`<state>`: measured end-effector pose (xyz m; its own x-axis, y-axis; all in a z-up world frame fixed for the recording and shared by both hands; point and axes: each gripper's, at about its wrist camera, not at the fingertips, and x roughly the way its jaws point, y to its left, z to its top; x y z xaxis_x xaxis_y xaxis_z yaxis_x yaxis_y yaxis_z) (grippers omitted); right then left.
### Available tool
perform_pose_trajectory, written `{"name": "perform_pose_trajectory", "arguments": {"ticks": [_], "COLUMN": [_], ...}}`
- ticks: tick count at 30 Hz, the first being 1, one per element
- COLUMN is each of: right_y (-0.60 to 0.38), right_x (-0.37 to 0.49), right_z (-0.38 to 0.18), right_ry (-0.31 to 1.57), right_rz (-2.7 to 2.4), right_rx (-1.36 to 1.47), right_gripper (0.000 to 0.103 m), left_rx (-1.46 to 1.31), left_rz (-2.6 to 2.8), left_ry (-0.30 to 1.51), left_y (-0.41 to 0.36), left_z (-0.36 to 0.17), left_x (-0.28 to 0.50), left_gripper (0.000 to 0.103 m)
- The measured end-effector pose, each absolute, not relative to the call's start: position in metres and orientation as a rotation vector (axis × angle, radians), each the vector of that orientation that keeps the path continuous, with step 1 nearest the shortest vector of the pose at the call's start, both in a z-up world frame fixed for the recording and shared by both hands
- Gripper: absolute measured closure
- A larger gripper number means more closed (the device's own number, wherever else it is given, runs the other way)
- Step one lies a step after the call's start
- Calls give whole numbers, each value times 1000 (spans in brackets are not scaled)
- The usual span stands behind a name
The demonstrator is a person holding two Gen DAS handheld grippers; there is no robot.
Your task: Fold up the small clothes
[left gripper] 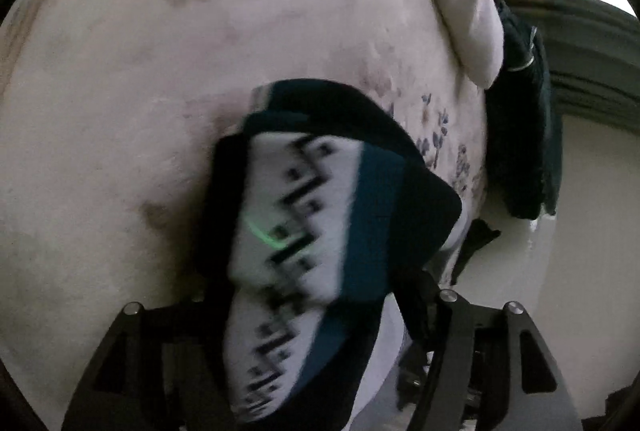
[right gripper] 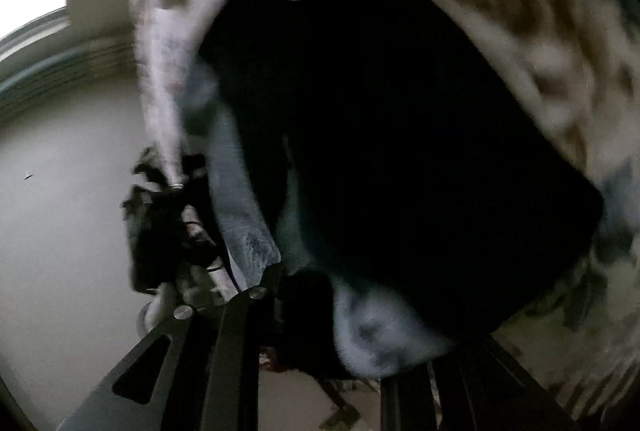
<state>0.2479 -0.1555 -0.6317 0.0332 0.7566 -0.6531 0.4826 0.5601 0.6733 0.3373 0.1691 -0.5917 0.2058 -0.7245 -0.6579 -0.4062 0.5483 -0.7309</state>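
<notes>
Your left gripper (left gripper: pixel 320 311) has a patterned sock (left gripper: pixel 304 231) between its fingers, but the sock hides the pads, so you cannot tell if it is squeezed or just lying there. The sock is white, teal and black, and it hangs over a big pale bed cover (left gripper: pixel 160 111) with little flowers on it. Your right gripper (right gripper: pixel 320 331) is pushed up close to a large dark cloth (right gripper: pixel 400 151), and that picture is too smeared to tell its grip. To do this fold well, I think you should slow down, lay the sock flat on the cover, then bring one end over the other. No brand, label or writing can be read anywhere.
</notes>
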Motion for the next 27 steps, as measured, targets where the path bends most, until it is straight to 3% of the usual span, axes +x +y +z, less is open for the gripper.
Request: {"name": "perform_pose_trajectory", "arguments": {"ticks": [1,2,5,12,15,18,19,22,23,27], "right_y": [-155,-157,-162,-198,-209,-194,-187,-150,-132,-43], "right_x": [248,249,251,225,225,252,260,300,315,371], "right_z": [-635,-637,-635,-586,-559,-531,-525,-501,-496,-473], "right_ry": [1629,1652,1744,1872,1879,1848,1836,1783,1765,1676], "right_rz": [275,259,272,290,281,307,322,425,465,634], "right_rx": [1068,1067,1007,866,837,700,659,485,431,227], "right_gripper": [73,60,49,46,46,46,46,46,46,46], "left_rx": [-1061,-1077,-1084,-751,-524,-498,-493,-522,-535,-498], "left_rz": [-282,-279,-233,39,159,212,219,224,211,276], "left_ry": [1404,1382,1307,1291,1396,1454,1427,1407,1406,1417], "left_y": [171,174,186,199,192,190,189,187,184,175], "left_z": [-589,-584,-561,-518,-550,-588,-590,-597,-601,-609], "left_x": [335,332,310,242,214,199,198,202,206,213], "left_gripper": [41,41,40,39,39,39,36,12,0,0]}}
